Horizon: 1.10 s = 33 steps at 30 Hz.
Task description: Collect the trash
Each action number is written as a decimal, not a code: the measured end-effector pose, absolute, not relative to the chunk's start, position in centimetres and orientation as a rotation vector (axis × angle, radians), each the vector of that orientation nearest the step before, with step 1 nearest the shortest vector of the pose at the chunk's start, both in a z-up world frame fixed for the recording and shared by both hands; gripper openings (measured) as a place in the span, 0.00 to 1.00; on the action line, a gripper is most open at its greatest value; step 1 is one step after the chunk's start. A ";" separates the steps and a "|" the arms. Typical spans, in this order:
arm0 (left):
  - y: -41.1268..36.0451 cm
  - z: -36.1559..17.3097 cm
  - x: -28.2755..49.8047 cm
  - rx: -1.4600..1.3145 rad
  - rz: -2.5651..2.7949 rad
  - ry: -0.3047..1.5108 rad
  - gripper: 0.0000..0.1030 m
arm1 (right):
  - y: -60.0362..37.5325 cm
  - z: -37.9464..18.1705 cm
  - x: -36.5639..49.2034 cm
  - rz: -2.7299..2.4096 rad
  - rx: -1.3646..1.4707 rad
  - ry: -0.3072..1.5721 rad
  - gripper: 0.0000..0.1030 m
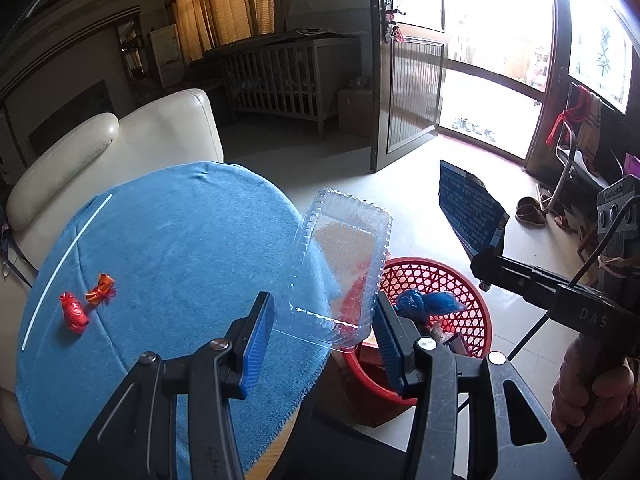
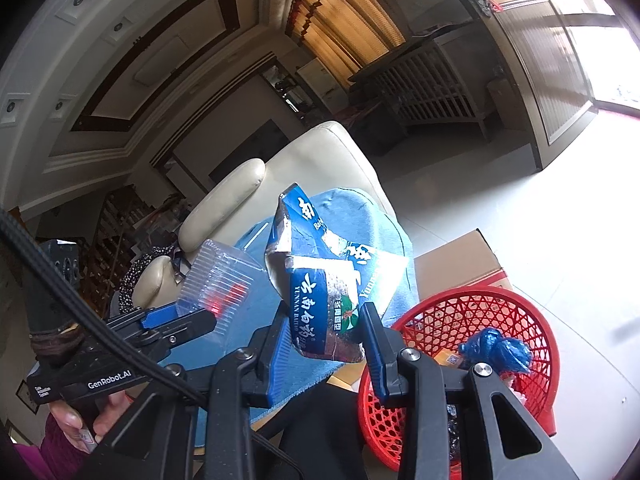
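Observation:
My left gripper (image 1: pixel 322 320) is shut on a clear plastic clamshell box (image 1: pixel 344 256), which it holds up at the right edge of the blue-clothed round table (image 1: pixel 180 240), beside the red mesh basket (image 1: pixel 440 280). Two red candy wrappers (image 1: pixel 74 312) (image 1: pixel 102 288) and a white stick (image 1: pixel 68 264) lie on the cloth at the left. My right gripper (image 2: pixel 324 336) is shut on a crumpled blue and silver snack bag (image 2: pixel 320 280), up in the air left of the red basket (image 2: pixel 480 340). That bag (image 1: pixel 472 208) also shows over the basket in the left wrist view.
The basket stands on the floor and holds a crumpled blue plastic bag (image 2: pixel 496 350) and other scraps. A cardboard box (image 2: pixel 460 264) sits behind it. A cream leather armchair (image 1: pixel 120 148) stands past the table. Pale tiled floor (image 1: pixel 340 168) runs to an open doorway.

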<state>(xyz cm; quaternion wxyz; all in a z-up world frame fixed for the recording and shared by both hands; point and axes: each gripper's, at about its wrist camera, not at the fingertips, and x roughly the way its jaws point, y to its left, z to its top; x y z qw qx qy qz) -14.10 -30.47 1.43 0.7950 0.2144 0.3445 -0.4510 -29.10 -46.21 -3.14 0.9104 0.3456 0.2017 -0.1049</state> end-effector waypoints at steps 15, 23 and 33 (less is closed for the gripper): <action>-31.8 0.5 -13.3 0.438 -1.008 0.783 0.50 | -47.4 -3.8 -30.0 -0.244 0.736 0.421 0.35; -32.5 -0.2 -13.1 0.450 -1.013 0.801 0.50 | -48.0 -4.6 -30.6 -0.264 0.756 0.433 0.35; -33.2 -0.8 -13.1 0.462 -1.011 0.817 0.50 | -48.7 -5.4 -31.4 -0.287 0.776 0.438 0.35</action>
